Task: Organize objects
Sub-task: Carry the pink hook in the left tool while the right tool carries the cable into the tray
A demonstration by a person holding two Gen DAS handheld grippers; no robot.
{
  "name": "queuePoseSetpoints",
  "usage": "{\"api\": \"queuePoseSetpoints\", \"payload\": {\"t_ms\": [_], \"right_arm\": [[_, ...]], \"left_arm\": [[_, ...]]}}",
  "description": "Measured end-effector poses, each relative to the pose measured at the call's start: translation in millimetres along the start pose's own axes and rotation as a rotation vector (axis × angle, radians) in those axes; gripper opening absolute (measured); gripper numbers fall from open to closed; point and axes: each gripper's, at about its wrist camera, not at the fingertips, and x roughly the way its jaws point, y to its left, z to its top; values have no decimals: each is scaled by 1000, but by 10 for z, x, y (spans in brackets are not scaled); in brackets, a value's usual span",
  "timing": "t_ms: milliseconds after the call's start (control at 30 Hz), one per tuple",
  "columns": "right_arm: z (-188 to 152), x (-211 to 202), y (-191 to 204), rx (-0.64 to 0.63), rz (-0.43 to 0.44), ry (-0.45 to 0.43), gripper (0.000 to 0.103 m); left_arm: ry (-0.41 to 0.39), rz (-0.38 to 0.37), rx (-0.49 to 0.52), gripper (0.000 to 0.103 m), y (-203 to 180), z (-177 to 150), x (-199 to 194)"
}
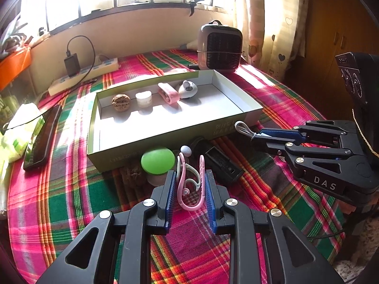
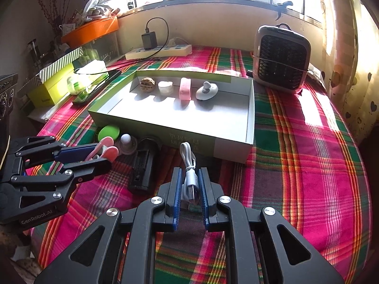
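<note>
Pink clip [image 1: 189,187], a springy looped piece with a pale inner curl, pinched between the blue pads of the left gripper [image 1: 190,189], just above the plaid worktop [image 1: 272,90] and near the front wall of the shallow cardboard tray [image 1: 165,137]. White USB cable [image 2: 190,177], coiled, plug end toward the camera, clamped likewise in the right gripper [image 2: 190,184], also just short of the tray's front wall. Both jaws clenched on their loads. Inside the tray, along the back wall, a neat row: walnut [image 1: 121,102], small white jar [image 1: 143,99], pink case [image 1: 168,93], grey-and-white knob-shaped piece [image 1: 188,89]. Outside, against the front wall: green round lid [image 1: 158,161], small white ball [image 1: 186,150], black rectangular device [image 1: 220,163]. Step in hand, by judgement: both items picked, transfer to tray pending. Next move calls for lift over the front wall, then placement on bare tray floor in front of or beside the row, well apart from each other, one release at a time to avoid tangling clip and cable.
</note>
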Motion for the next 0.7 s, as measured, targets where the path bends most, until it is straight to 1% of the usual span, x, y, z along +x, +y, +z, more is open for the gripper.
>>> {"api": "queuePoseSetpoints", "payload": {"t_ms": [333, 700], "right_arm": [[152, -63, 49, 5, 10, -34, 15], [390, -1, 98, -3, 9, -54, 15]], "left_arm": [[-51, 17, -13, 22, 93, 170, -111], [-65, 36, -23, 22, 215, 321, -53]]}}
